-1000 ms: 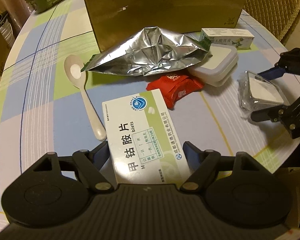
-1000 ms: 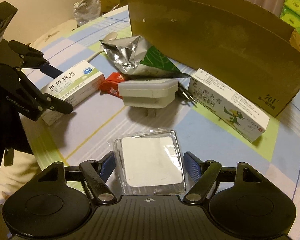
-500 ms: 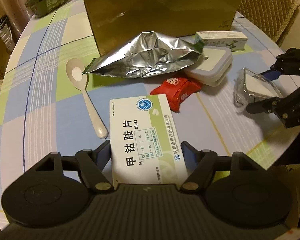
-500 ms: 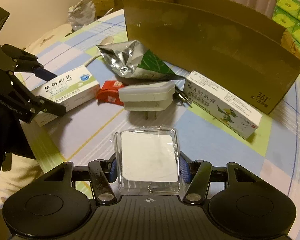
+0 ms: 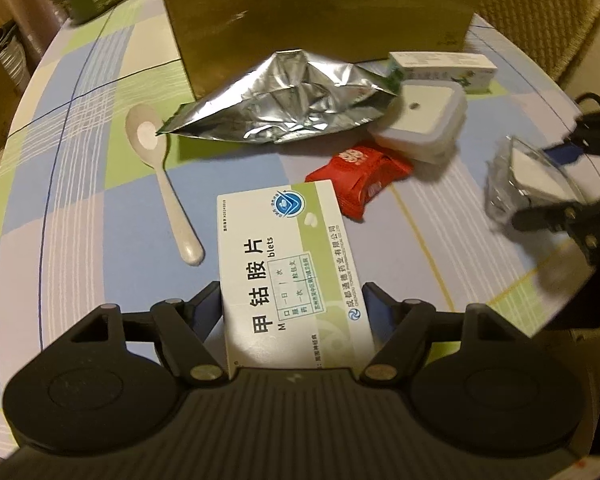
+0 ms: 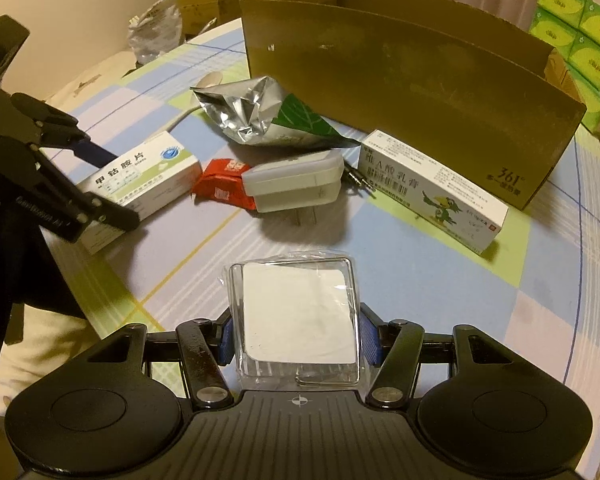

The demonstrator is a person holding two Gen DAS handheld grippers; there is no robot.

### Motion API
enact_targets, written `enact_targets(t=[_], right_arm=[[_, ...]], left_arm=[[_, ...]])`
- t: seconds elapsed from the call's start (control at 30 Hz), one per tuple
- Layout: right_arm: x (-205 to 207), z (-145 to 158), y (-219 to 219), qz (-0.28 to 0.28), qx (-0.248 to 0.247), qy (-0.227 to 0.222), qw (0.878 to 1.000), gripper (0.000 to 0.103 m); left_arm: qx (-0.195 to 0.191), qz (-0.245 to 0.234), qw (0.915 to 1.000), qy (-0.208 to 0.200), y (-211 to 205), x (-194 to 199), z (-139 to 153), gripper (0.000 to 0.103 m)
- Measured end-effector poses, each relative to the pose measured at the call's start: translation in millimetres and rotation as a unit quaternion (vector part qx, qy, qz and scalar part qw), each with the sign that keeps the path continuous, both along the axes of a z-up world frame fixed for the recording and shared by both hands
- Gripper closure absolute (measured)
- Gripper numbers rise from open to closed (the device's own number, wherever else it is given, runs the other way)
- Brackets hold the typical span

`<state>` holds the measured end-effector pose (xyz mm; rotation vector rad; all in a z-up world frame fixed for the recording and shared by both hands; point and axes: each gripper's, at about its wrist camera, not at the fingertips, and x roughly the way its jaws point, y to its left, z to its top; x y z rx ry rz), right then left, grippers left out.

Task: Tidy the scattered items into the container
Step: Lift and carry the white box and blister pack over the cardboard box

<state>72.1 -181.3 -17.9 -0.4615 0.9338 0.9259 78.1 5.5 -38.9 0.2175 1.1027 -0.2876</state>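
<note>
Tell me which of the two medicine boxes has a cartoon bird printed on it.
The long white box lying on the table in front of the cardboard container, not held. The other box, clamped in the left tongs, shows a round blue logo instead.

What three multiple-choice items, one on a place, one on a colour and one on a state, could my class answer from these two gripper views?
1. Where does the spoon lie?
A. inside the cardboard box
B. on the tablecloth, beside the foil bag
C. on top of the white adapter

2. What colour is the small packet between the medicine box and the white adapter?
A. red
B. blue
C. yellow

3. What is the right gripper doing?
A. hanging open over a bare patch
B. closed on the spoon
C. closed on a clear plastic case

Answers: 1 B, its bowl sits by the foil bag tip. 2 A, red beside the medicine box. 3 C, both fingers press the clear plastic case sides.
</note>
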Motion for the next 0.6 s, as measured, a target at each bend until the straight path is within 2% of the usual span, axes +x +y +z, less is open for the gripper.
enact_targets(t=[0.07,0.17,0.23,0.27,0.6], right_arm=[[1,0,0,0.000,0.001,0.001,1.000,0.048],[2,-2,2,0.001,0.002,0.003,1.000,0.048],[3,-4,3,0.003,0.003,0.003,1.000,0.048],[3,-5,4,0.003,0.002,0.004,1.000,0.048],[4,-2,1,-0.005,0.009,-0.004,1.000,0.048]], left_arm=[[-0.007,0.018,0.9998,0.000,1,5,0,0.026],[-0.013,0.036,0.9993,0.002,3,13,0,0.025],[-0.008,0.037,0.9993,0.004,2,17,-3,0.028],[-0.008,0.037,0.9993,0.006,3,18,-4,0.034],[-0.005,0.022,0.9997,-0.004,7,7,1,0.036]])
